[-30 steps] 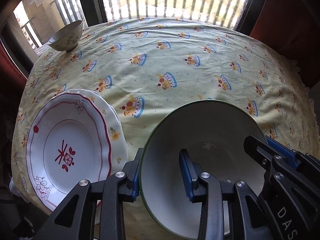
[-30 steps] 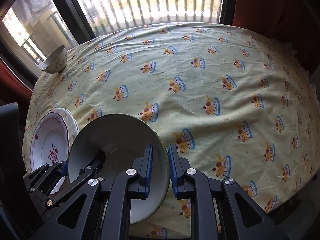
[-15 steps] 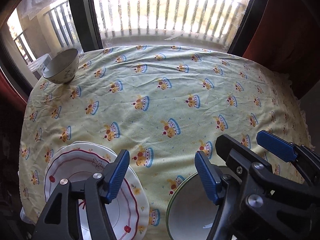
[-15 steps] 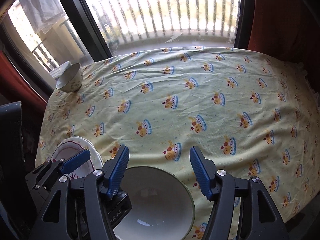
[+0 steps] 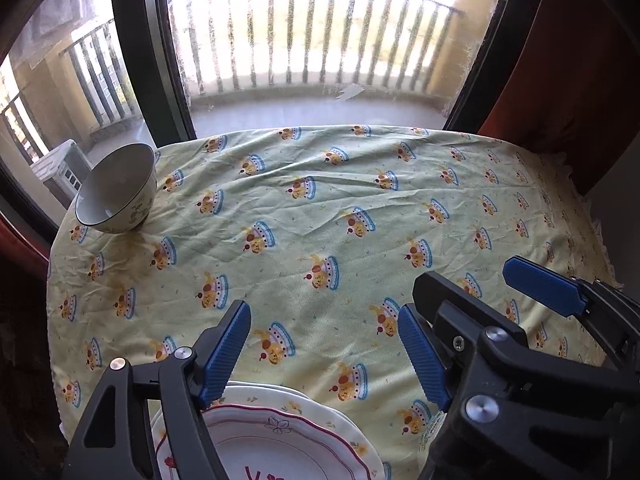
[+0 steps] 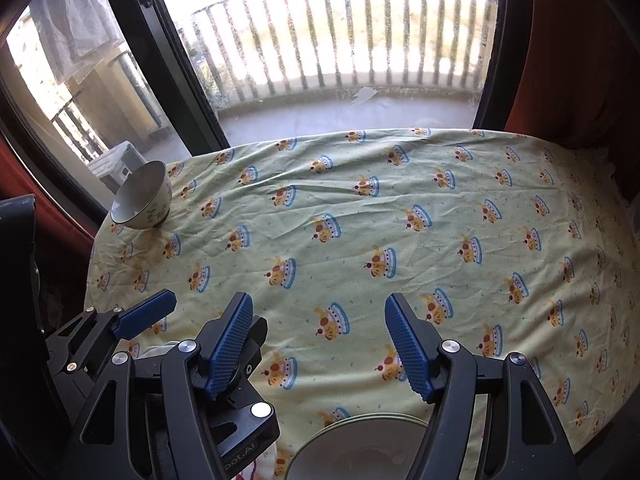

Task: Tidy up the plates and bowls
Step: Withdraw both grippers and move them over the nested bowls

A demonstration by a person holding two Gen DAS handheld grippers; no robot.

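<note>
**Both grippers empty over the counter**

Left gripper and right gripper — jaws spread wide, holding nothing. Nearest: red-trimmed plate and green-rimmed bowl on the crown-print tablecloth. Far left corner — a small floral bowl.

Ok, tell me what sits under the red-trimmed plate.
Under the red-trimmed plate a yellow-flowered plate shows its rim, on the tablecloth. Anything lower is covered.

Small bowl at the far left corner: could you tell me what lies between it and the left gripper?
Only bare patterned tablecloth lies between the small bowl and the open left gripper, as the left wrist view shows; the right wrist view agrees.
</note>
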